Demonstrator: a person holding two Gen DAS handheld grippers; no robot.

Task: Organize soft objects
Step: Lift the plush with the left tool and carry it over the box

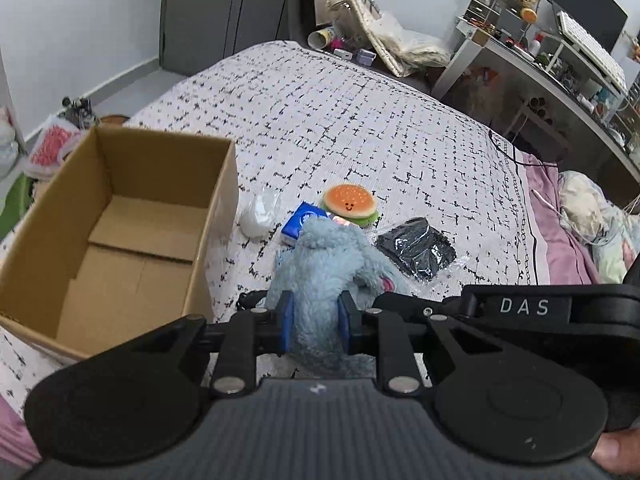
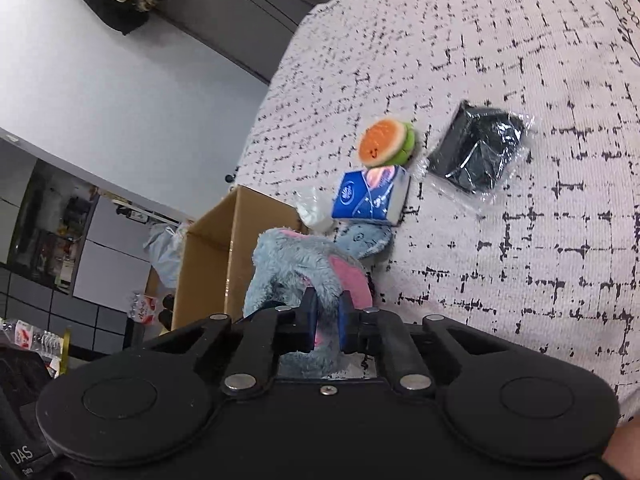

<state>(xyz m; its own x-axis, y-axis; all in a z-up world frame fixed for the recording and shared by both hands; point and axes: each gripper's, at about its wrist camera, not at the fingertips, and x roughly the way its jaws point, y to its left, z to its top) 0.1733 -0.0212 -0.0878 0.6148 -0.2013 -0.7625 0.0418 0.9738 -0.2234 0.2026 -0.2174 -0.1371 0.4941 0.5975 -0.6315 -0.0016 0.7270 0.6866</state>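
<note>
Pinching a fold of blue fur, the left gripper (image 1: 314, 322) held the plush toy (image 1: 332, 264) between its blue pads, while the right gripper (image 2: 326, 322) was clamped narrowly on a pink-lined part of the same toy, which hung over the bedspread (image 1: 360, 120) just beside the cardboard box (image 1: 120, 216). It looked light, limp and compressible, so the thick body seemed a surer hold than a floppy ear or limb. Beyond it lay a tissue pack (image 2: 370, 196), a burger squishy (image 2: 384, 142) and a black bagged item (image 2: 478, 156). The box stood open-topped and apparently empty, its near wall the only edge to clear.
</note>
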